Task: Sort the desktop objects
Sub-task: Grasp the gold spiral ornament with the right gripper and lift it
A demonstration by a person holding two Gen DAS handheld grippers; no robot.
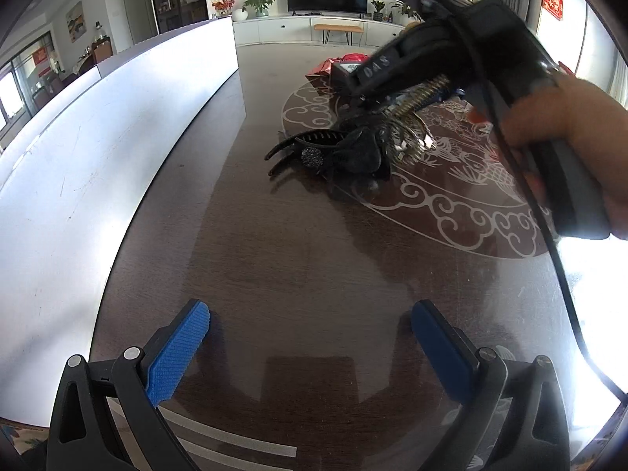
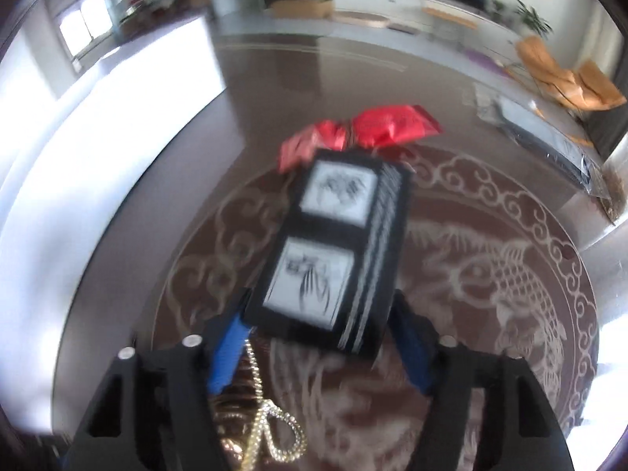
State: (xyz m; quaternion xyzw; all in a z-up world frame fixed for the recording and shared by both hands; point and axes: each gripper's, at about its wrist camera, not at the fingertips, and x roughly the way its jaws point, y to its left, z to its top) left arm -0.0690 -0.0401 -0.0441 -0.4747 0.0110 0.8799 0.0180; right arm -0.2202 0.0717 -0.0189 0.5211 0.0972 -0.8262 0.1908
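Left wrist view: blue pads of the left gripper (image 1: pixel 310 337) sit at the bottom edge, spread wide, nothing between them, hovering over bare dark table (image 1: pixel 274 255). Straight ahead and slightly right lies a black hair clip (image 1: pixel 333 151), long axis roughly left-right, prongs pointing left. A gold chain (image 1: pixel 408 137) is bunched touching its right end. Above that pile hangs the right gripper (image 1: pixel 355 92), held by the person's hand (image 1: pixel 569 145), coming in from the right. Fingertips are hidden behind its body in this view, so grip can't be read here. White board (image 1: pixel 117 137) runs along the left side of the table.

Right wrist view (motion-blurred): gold chain (image 2: pixel 271 431) at the bottom edge, below and left of the jaws. Right gripper (image 2: pixel 322 325) is clamped on the near end of a black box (image 2: pixel 333 251) with two white panels. Box long axis runs straight away from the camera, tilted slightly right. Red wrapper (image 2: pixel 361 129) lies on the table just beyond the box's far end.

Judgement: right side already has its load; hair clip and chain are nearer the right gripper but it's occupied, so the free left one would need to go forward-right and close across the clip's short axis.
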